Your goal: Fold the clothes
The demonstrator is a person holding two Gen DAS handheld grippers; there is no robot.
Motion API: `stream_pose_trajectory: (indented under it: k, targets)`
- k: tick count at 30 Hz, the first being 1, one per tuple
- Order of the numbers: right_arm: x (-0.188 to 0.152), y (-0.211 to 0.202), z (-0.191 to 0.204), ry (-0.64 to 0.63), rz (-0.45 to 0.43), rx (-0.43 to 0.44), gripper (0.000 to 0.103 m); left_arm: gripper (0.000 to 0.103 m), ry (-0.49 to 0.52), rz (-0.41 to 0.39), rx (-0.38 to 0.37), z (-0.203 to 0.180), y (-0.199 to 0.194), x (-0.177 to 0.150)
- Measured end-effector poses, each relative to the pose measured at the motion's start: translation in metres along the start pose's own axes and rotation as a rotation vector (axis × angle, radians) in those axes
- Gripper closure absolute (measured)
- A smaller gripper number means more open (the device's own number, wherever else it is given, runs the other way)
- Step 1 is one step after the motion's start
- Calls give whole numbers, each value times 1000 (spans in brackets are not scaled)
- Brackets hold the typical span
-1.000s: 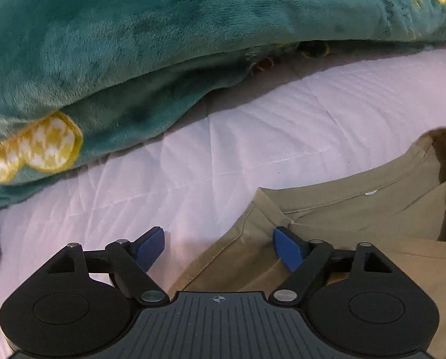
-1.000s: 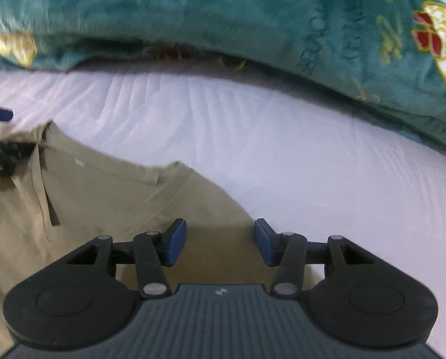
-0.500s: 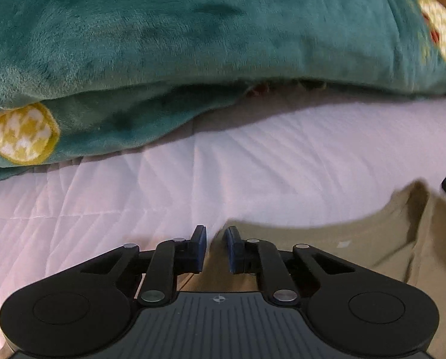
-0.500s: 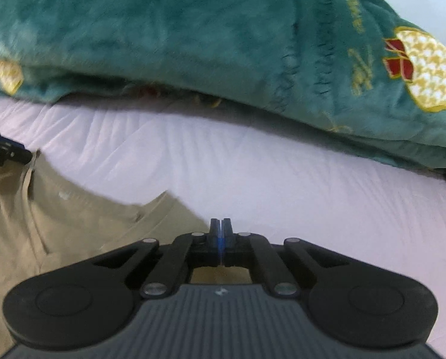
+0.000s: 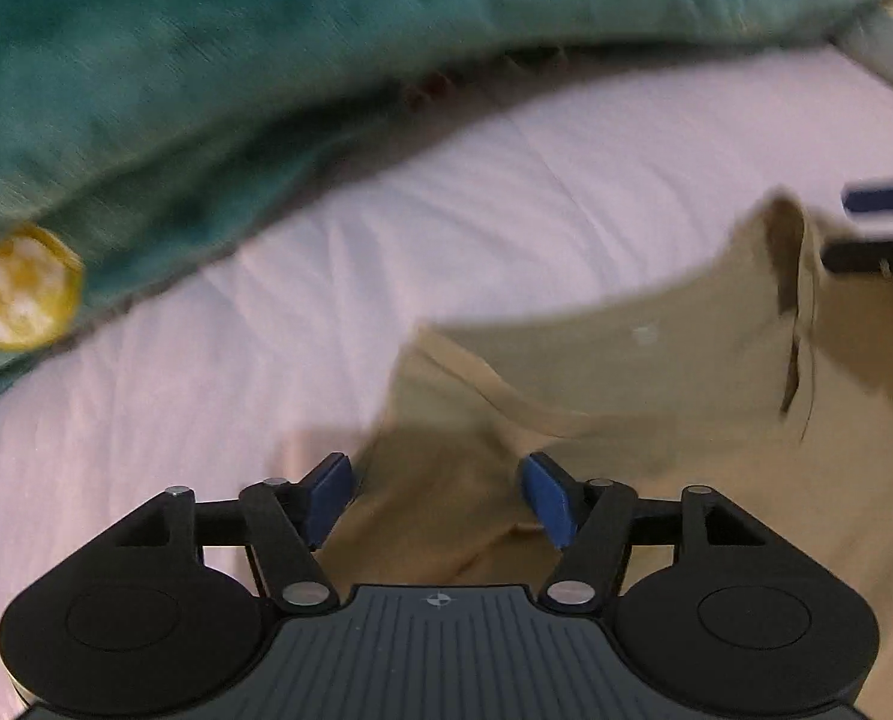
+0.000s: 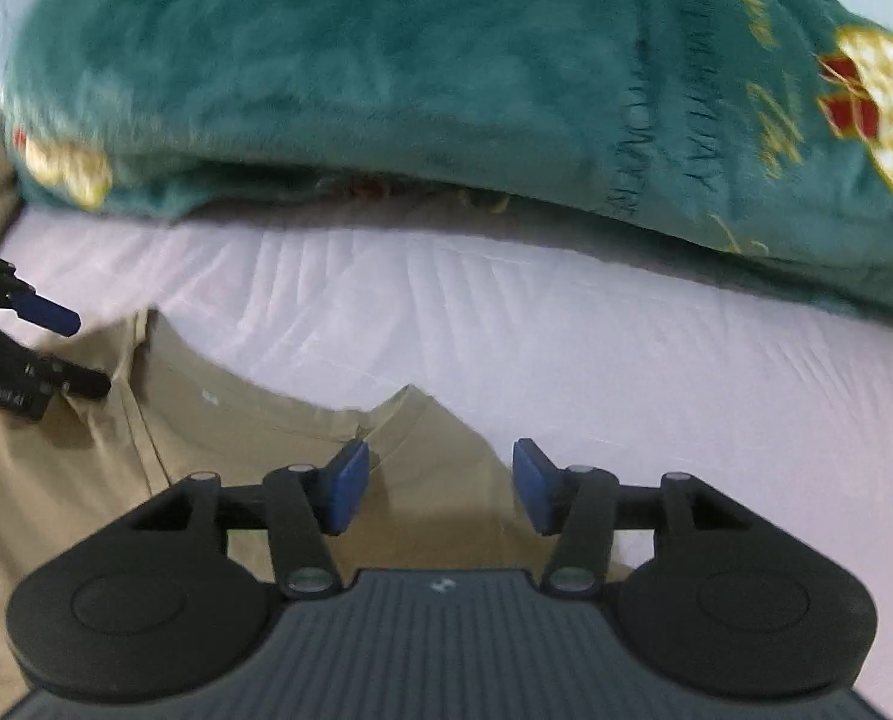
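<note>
A tan T-shirt [image 5: 656, 396] lies on the pale pink bed sheet [image 5: 386, 240], neckline toward the far side. My left gripper [image 5: 437, 495] is open, its blue pads either side of the shirt's left shoulder corner. In the right wrist view my right gripper [image 6: 440, 483] is open over the shirt's [image 6: 218, 456] right shoulder corner. Each gripper shows at the edge of the other's view: the right one [image 5: 878, 228] and the left one [image 6: 32, 348]. Neither holds the fabric.
A thick teal plush blanket [image 6: 416, 72] with yellow and red motifs lies heaped along the far side of the bed, also in the left wrist view [image 5: 176, 60]. Bare sheet [image 6: 686, 372] lies between it and the shirt.
Half a second ago both grippers were shut at the shirt's shoulder corners. Now both have opened and let the fabric go, and the shirt lies flat. The left view is blurred by motion.
</note>
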State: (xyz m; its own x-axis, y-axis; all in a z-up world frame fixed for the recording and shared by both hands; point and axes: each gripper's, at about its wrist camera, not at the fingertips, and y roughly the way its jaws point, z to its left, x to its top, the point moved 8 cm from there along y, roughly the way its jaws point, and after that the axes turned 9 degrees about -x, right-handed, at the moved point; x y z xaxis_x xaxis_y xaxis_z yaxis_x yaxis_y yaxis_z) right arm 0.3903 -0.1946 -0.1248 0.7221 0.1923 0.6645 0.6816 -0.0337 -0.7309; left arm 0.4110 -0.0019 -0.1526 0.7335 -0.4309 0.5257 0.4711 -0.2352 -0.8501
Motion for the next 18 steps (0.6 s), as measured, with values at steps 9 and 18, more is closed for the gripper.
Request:
stream_pose_trajectory:
  k: [9,18]
  targets:
    - [-20,26,10,68,47,-11,57,15,-132,-102,-76,17,11,-14]
    - [-3,14,13,4,-79,-138,101,93,-204,-164,-60,22,15,11]
